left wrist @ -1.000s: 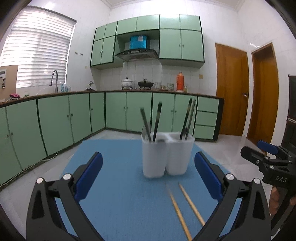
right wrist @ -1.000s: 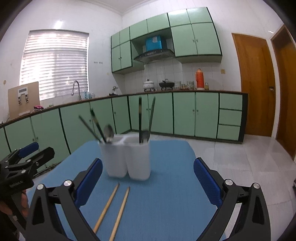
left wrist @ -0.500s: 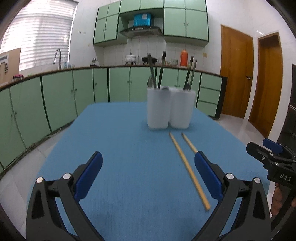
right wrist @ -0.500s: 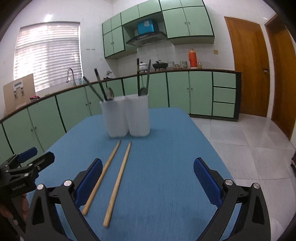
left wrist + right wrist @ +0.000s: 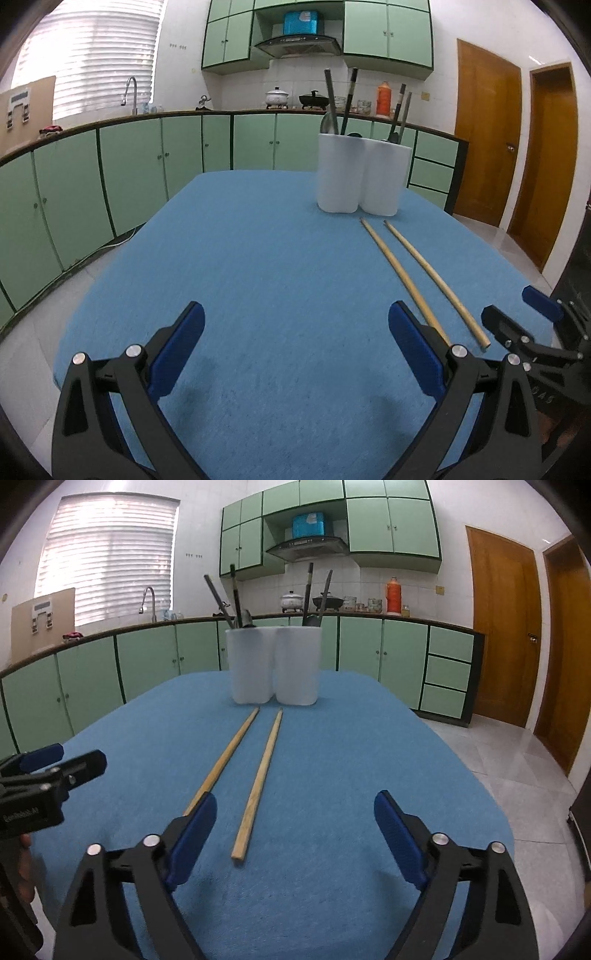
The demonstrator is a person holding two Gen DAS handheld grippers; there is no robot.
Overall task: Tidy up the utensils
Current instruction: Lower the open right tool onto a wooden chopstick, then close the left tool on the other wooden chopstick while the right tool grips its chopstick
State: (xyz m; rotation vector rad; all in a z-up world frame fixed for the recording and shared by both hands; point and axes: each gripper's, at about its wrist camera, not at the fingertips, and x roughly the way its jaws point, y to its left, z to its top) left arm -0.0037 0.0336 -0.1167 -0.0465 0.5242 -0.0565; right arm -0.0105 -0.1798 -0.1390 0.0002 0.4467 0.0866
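Two wooden chopsticks [image 5: 240, 771] flat on blue surface [image 5: 332, 746], side by side, not touching, far tips just short of white two-compartment holder [image 5: 273, 664]. Holder has four dark utensil handles, two per compartment, plus spoon bowl in left one. I see nothing blocking path. Right claw [image 5: 295, 834] wide, jaws just been closing a bit, nothing between pads; right chopstick's near end lies ahead between them. Left claw [image 5: 295, 350] wide, empty. Green-cabinet kitchen, two wooden doors.
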